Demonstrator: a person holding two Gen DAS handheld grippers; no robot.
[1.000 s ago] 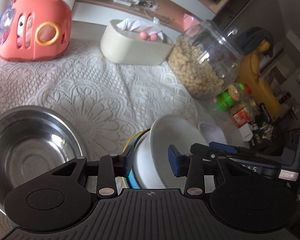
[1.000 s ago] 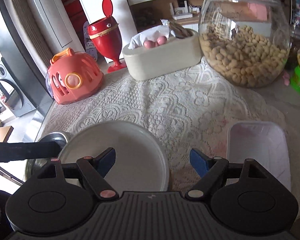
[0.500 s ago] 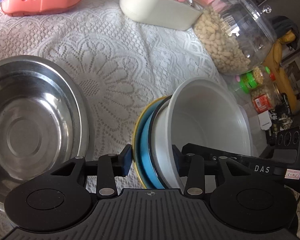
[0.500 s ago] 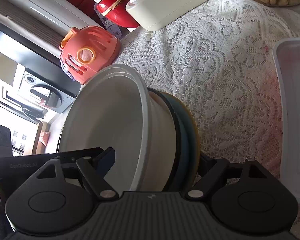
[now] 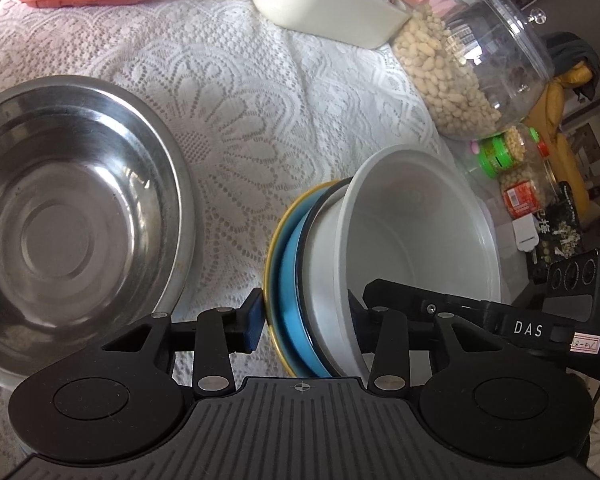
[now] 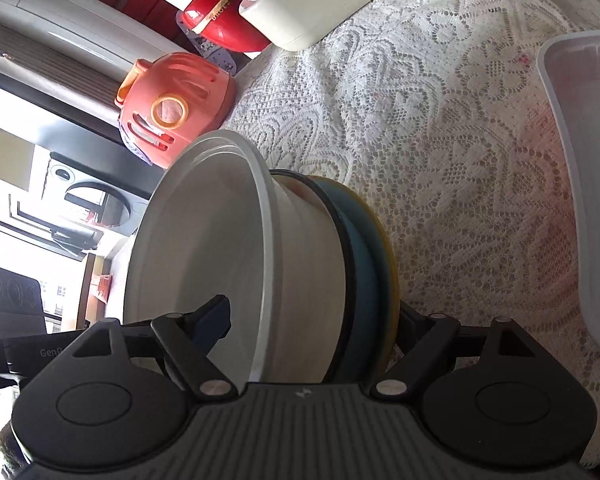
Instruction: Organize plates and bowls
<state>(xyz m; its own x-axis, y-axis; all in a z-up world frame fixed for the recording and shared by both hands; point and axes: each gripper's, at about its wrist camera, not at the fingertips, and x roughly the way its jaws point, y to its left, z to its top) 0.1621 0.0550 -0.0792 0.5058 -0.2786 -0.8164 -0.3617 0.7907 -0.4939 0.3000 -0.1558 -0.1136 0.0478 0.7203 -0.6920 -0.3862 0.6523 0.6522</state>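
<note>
A stack — white bowl (image 5: 416,240) nested on a blue plate (image 5: 296,304) and a yellow-rimmed plate (image 5: 274,240) — stands tipped on edge over the lace tablecloth (image 5: 228,92). The left gripper (image 5: 304,320) straddles its near edge, one finger outside the yellow rim, the other inside the bowl, apparently clamped on the stack. The right gripper (image 6: 312,320) spans bowl and plates likewise from the opposite side; contact is unclear. A steel bowl (image 5: 72,216) lies left, just beside the stack.

Both tools angle downward, left tool (image 5: 304,326) and right tool (image 6: 312,326) each clamped shut.
</note>
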